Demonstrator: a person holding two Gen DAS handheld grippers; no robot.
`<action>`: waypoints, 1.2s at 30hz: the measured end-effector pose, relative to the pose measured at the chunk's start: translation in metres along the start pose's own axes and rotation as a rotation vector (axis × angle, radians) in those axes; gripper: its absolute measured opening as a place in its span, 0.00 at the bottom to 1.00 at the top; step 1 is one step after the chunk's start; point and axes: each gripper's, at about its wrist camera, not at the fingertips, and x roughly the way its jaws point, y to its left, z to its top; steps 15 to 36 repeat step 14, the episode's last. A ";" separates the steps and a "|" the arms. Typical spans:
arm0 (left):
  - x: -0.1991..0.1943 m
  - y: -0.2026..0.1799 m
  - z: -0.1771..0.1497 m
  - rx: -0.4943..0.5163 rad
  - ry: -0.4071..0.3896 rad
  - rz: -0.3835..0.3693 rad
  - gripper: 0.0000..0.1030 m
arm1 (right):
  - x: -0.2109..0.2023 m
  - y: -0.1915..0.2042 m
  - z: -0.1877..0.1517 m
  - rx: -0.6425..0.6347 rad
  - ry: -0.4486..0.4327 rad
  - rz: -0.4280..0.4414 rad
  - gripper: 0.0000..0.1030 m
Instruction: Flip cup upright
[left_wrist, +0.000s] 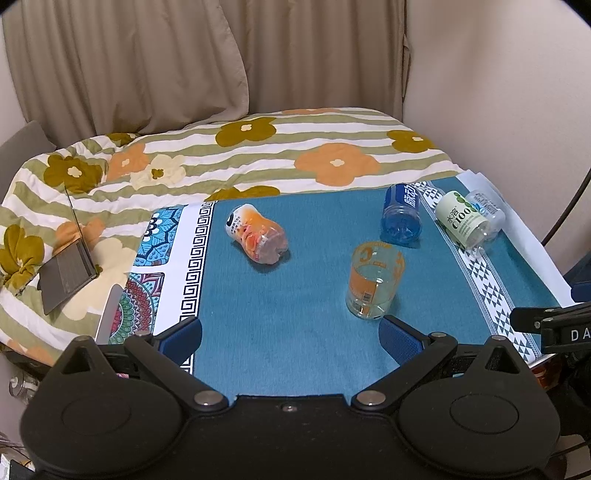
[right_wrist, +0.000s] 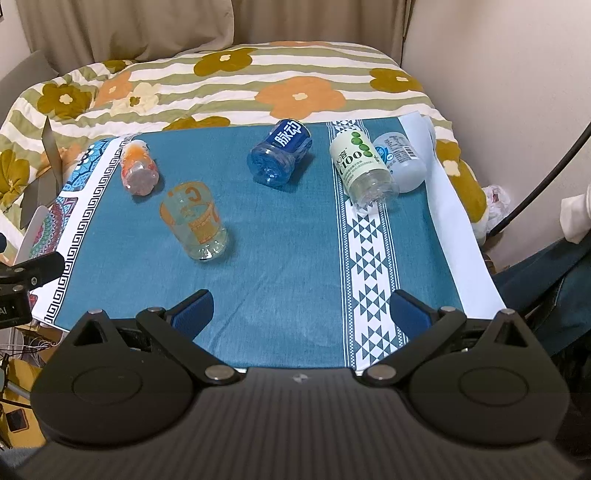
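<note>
Several cut plastic bottle cups are on a teal cloth (left_wrist: 288, 295). A clear cup with orange print (left_wrist: 373, 280) stands upright, open end up; it also shows in the right wrist view (right_wrist: 195, 221). An orange-label cup (left_wrist: 256, 232) (right_wrist: 138, 170), a blue cup (left_wrist: 402, 216) (right_wrist: 280, 151), a green-and-white cup (left_wrist: 463, 218) (right_wrist: 364, 166) and a clear white-label cup (left_wrist: 487, 208) (right_wrist: 400, 160) lie on their sides. My left gripper (left_wrist: 291, 338) is open and empty, its right finger just in front of the upright cup. My right gripper (right_wrist: 301, 312) is open and empty above the near edge of the cloth.
The cloth covers a small table (right_wrist: 454, 221) against a bed with a flowered quilt (left_wrist: 258, 155). A laptop (left_wrist: 70, 269) lies open on the quilt at left. A curtain (left_wrist: 147, 55) and a wall (left_wrist: 498, 92) stand behind. A dark cable (right_wrist: 543, 177) runs at right.
</note>
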 end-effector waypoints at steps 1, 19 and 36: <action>0.000 0.000 0.001 -0.004 0.000 -0.001 1.00 | 0.000 0.000 0.000 0.000 0.000 0.000 1.00; 0.006 0.007 0.006 -0.028 -0.013 0.032 1.00 | 0.005 -0.001 0.009 -0.008 0.003 0.006 1.00; 0.006 0.007 0.006 -0.028 -0.013 0.032 1.00 | 0.005 -0.001 0.009 -0.008 0.003 0.006 1.00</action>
